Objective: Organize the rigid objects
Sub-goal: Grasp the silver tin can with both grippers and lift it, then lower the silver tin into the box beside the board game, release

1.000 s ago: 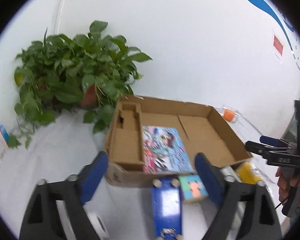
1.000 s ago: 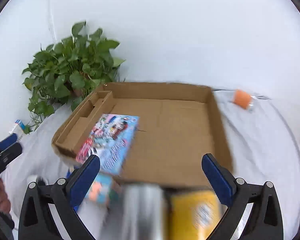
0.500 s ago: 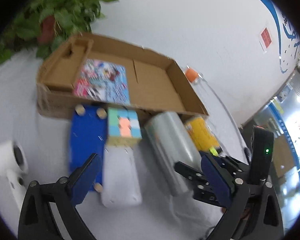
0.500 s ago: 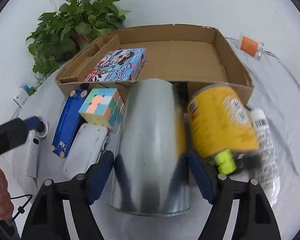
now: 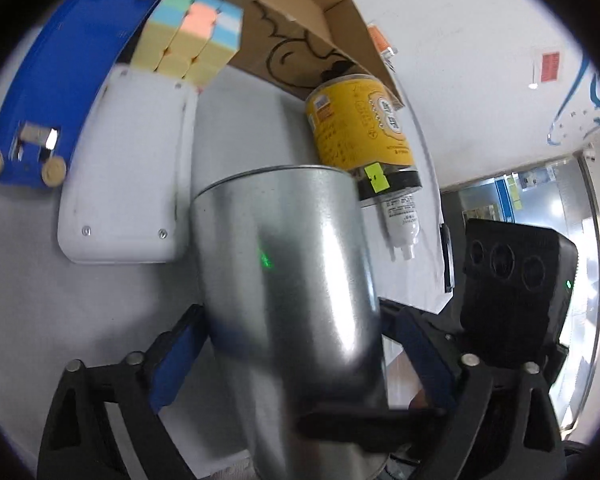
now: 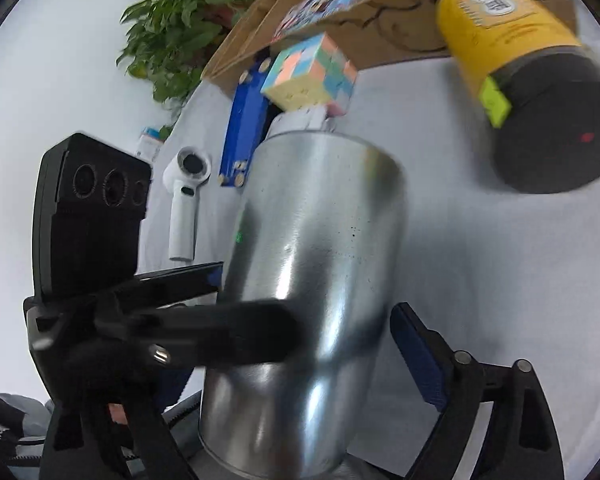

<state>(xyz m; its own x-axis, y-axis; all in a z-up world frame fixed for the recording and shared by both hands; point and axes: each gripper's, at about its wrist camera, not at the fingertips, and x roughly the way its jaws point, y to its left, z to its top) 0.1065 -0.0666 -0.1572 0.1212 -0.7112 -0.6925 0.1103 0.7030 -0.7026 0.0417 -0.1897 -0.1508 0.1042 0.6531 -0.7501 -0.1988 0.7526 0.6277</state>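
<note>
A silver metal can [image 5: 284, 264] [image 6: 320, 240] lies on the white cloth in front of the cardboard box [image 5: 300, 12]. My left gripper [image 5: 292, 312] straddles it and its jaws are closing; a thin gap shows at the right pad. My right gripper [image 6: 292, 340] also straddles the can, crossing the left gripper [image 6: 256, 304]. Its jaws are opening and its right pad stands clear of the can wall. Its left finger is hidden behind the other gripper. A yellow jar [image 5: 360, 120] [image 6: 512, 40] lies on its side beside the can.
A pastel puzzle cube [image 6: 312, 72], a blue board [image 6: 244, 132] and a white flat device [image 5: 128, 168] lie left of the can. A white tube [image 5: 402, 220] lies by the jar. A white handheld device [image 6: 184, 200] and a plant [image 6: 180, 28] are farther left.
Both grippers dropped and tilted down from facing the box onto the silver can. The left one moved over it. The right pads, tight on it half a second ago, stand wider.
</note>
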